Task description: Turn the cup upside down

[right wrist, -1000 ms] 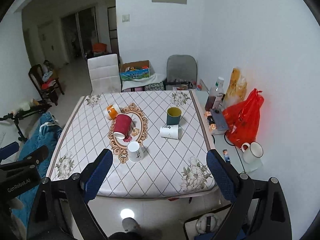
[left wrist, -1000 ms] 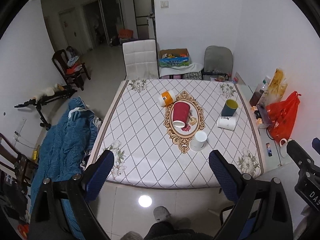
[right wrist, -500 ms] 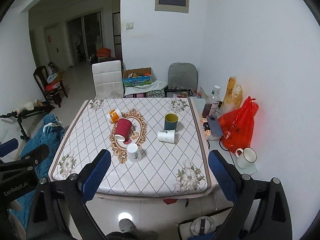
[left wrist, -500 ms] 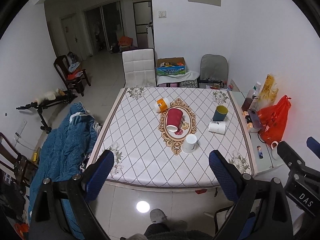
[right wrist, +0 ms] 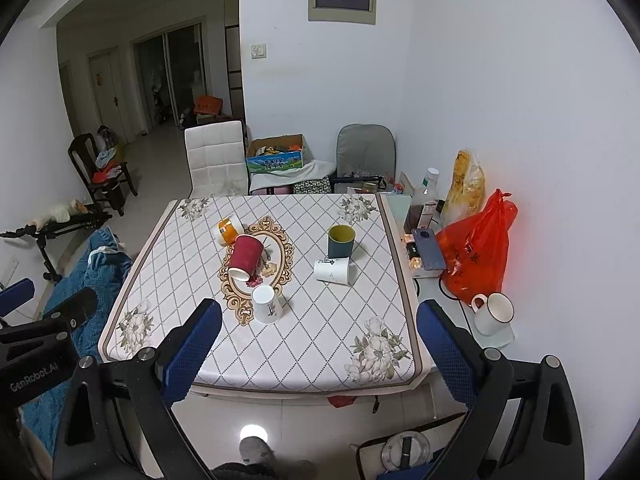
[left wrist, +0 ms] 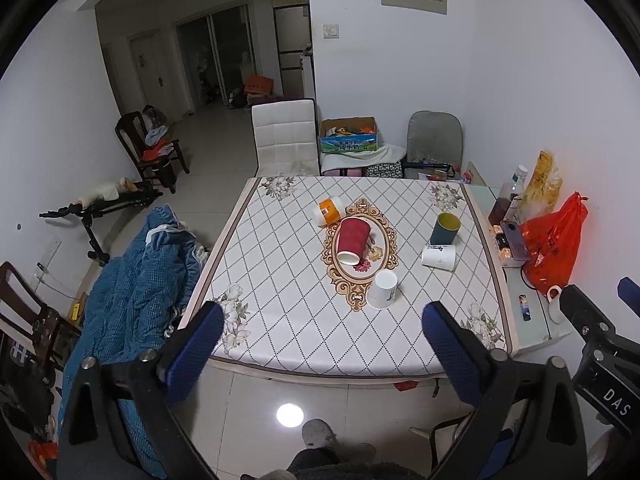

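Both grippers, left [left wrist: 320,344] and right [right wrist: 318,340], have pulled back from the counter [left wrist: 280,320], jaws wide apart and empty. Five cups sit smaller than before: red cup [left wrist: 353,240] lies on its side at centre, white cup [left wrist: 383,290] inverted beside it.

- Table [left wrist: 280,332], diamond-patterned cloth.
- Centre: red cup [left wrist: 354,238] lying on its side.
- Beside it: orange cup [left wrist: 329,211], also lying.
- Nearer the front edge: white cup [left wrist: 383,290], upside down.
- Toward the right edge: green cup [left wrist: 445,229] upright, another white cup [left wrist: 439,257] lying.
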A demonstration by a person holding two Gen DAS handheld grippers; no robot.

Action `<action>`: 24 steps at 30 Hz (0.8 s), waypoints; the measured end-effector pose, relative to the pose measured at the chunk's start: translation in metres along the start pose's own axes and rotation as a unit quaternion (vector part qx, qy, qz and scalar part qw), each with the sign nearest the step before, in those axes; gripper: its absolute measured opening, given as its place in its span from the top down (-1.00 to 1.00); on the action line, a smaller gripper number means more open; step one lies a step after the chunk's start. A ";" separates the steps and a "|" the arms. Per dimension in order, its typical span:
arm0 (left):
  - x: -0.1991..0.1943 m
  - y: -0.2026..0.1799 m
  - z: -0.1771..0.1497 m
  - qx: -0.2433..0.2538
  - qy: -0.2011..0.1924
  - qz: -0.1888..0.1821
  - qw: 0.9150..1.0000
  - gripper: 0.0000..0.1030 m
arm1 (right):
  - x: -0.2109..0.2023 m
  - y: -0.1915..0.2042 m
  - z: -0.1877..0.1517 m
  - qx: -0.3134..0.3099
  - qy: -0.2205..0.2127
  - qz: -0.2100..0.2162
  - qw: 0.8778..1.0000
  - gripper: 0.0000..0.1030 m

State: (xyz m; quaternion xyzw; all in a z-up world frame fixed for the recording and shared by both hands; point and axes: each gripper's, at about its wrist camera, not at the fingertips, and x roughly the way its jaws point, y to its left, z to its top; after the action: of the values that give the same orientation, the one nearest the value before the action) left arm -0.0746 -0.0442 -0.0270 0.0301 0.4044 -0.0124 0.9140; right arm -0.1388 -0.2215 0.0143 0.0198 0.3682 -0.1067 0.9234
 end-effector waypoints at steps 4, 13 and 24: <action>0.004 0.000 0.001 0.001 0.003 0.003 1.000 -0.99 | 0.001 0.001 0.002 -0.002 0.000 0.000 1.000 -0.94; 0.007 0.003 0.002 -0.005 0.003 0.002 1.000 -0.99 | 0.002 0.005 0.004 -0.005 0.002 0.000 1.000 -0.94; 0.009 0.011 0.003 -0.011 -0.001 0.008 1.000 -0.99 | 0.008 0.015 0.002 -0.018 0.004 0.010 1.000 -0.94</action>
State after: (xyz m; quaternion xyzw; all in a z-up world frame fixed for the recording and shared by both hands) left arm -0.0655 -0.0337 -0.0313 0.0228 0.4034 -0.0009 0.9147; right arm -0.1284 -0.2091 0.0098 0.0072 0.3737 -0.0902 0.9231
